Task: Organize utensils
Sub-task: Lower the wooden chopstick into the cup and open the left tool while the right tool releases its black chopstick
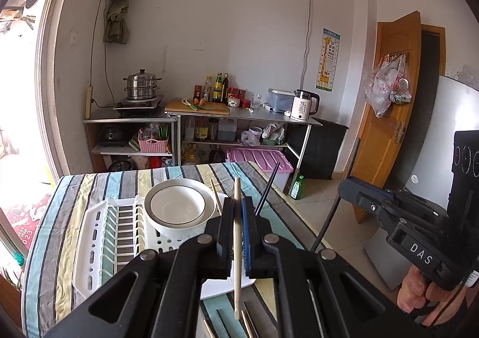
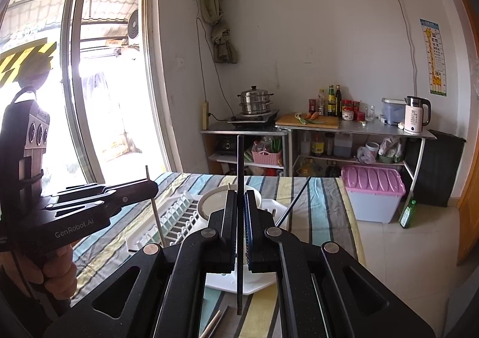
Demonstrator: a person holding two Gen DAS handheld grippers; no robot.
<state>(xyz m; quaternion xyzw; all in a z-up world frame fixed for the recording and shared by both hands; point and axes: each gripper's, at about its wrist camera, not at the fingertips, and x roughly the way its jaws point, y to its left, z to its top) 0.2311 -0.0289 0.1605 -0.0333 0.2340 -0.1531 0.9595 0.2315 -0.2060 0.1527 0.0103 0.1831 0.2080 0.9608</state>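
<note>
My left gripper [image 1: 237, 203] is shut on a wooden chopstick [image 1: 237, 248] and holds it upright above the near end of a white dish rack [image 1: 98, 236]. My right gripper [image 2: 239, 197] is shut on a black chopstick [image 2: 240, 218], also upright; that gripper shows at the right of the left wrist view [image 1: 389, 206]. A white bowl [image 1: 179, 206] sits in the rack. A wooden chopstick [image 1: 216, 197] and a black chopstick [image 1: 267, 188] stand in the rack's holder beyond the bowl. More chopsticks [image 1: 245, 323] lie on the table below me.
The table wears a striped cloth [image 1: 74, 188]. Behind it stand metal shelves with a steamer pot [image 1: 141, 84], bottles, a cutting board and a kettle [image 1: 304, 104]. A pink-lidded bin [image 1: 263, 161] and a green bottle [image 1: 298, 186] are on the floor right.
</note>
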